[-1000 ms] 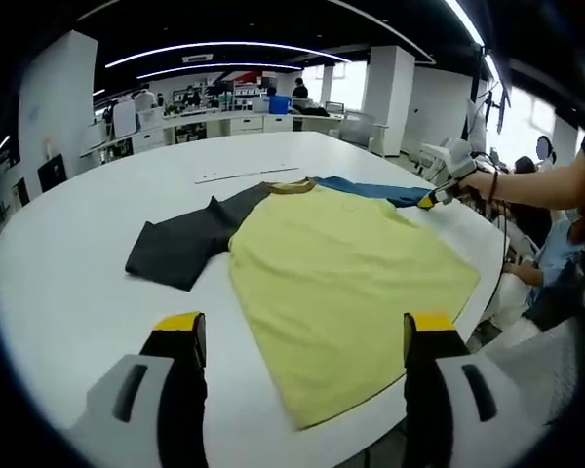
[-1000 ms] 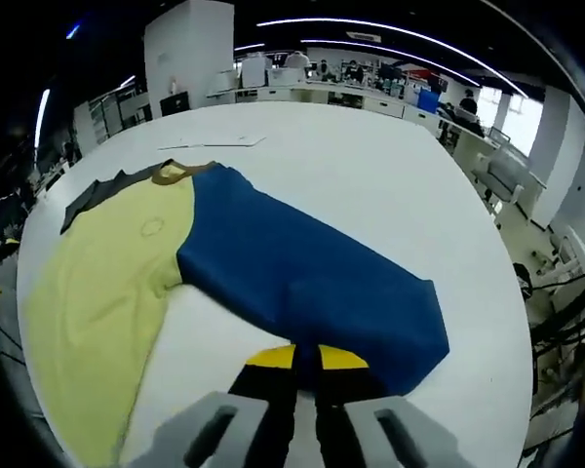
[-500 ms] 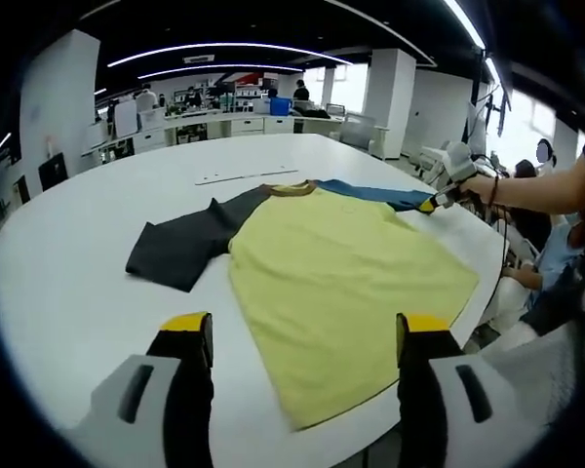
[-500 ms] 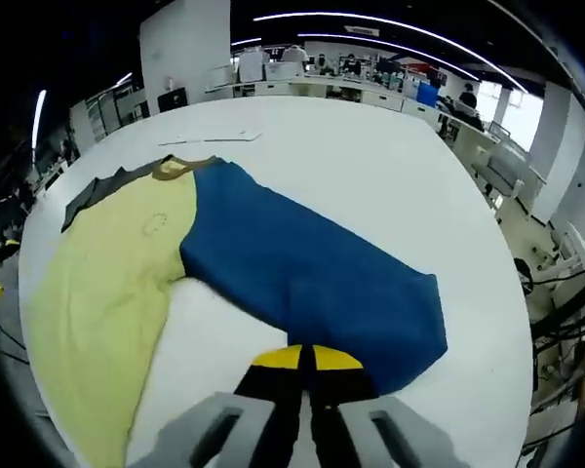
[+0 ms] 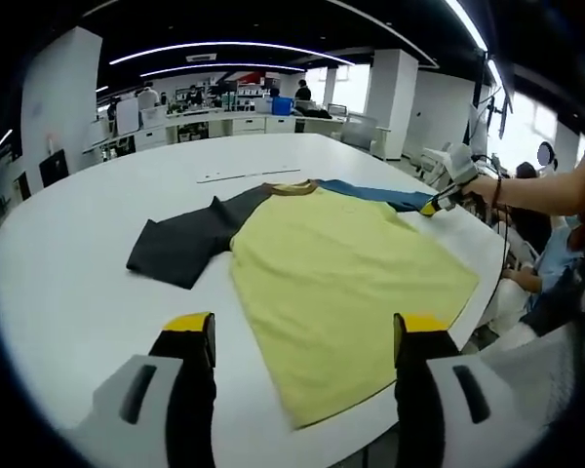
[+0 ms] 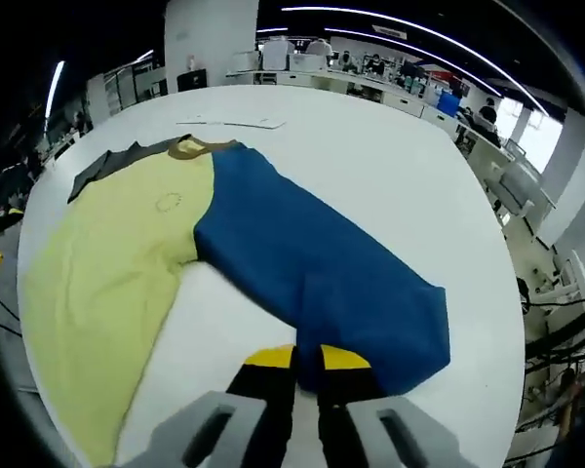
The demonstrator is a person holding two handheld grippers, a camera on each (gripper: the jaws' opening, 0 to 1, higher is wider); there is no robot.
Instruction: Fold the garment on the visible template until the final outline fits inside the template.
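On the wide white round worktop [image 5: 68,283] lies a short-sleeved shirt with a pale yellow body [image 5: 346,283], a charcoal sleeve [image 5: 180,244], a blue sleeve [image 6: 312,278] and a tan collar [image 5: 291,186], spread flat and reaching close to the near edge. No template outline can be made out under or around it, so how the garment sits against that mark cannot be told.

The right gripper [image 6: 307,359] has its yellow-tipped jaws clenched together at the hem of the blue sleeve; it looks to be pinching the cloth, though the contact itself is hidden. In the left gripper view that same gripper [image 5: 429,204] sits at the far end of the blue sleeve, held by a person's hand [image 5: 480,185]. The left gripper [image 5: 302,336] hangs released, jaws well apart, above the worktop at the yellow hem, touching nothing.

As a judgement, the folding has barely begun: both sleeves lie out sideways and the body is unfolded, so sleeve folds and body folds are all left to do.

A thin pale strip [image 5: 249,175] lies on the worktop beyond the collar, well apart from the shirt. Desks and seated people stand around the room; nothing on the worktop blocks the fold.
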